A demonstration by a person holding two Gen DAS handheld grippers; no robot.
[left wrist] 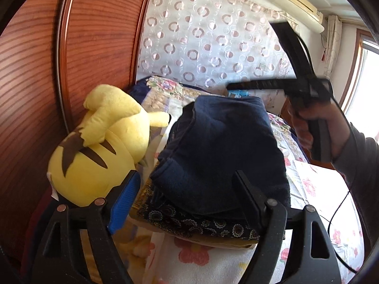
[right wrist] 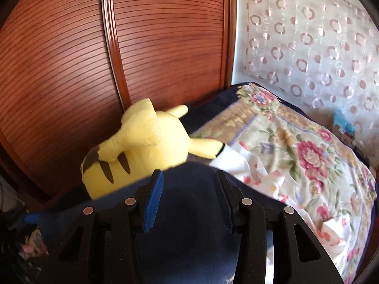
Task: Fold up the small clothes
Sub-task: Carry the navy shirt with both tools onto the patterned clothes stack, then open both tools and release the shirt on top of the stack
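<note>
A folded navy garment (left wrist: pixel 220 146) lies on top of a small stack on the bed, over a dark paisley cloth (left wrist: pixel 189 222). My left gripper (left wrist: pixel 187 174) is open wide. Its blue pad stands off the garment's left edge, and the other finger is over its near right corner without pressing. In the right wrist view, my right gripper (right wrist: pixel 189 172) has its pads apart, and the navy garment (right wrist: pixel 189 224) shows beneath and between them, not pinched. The left wrist view shows a hand (left wrist: pixel 315 123) holding that gripper in the air beyond the stack, with nothing hanging from it.
A yellow plush toy (left wrist: pixel 99 146) (right wrist: pixel 146 146) leans on the slatted wooden wardrobe door (left wrist: pixel 35 71) left of the stack. The floral bedspread (right wrist: pixel 296 156) stretches to the right. A black cable (left wrist: pixel 336 213) trails over the bed. A patterned curtain (left wrist: pixel 213 35) hangs behind.
</note>
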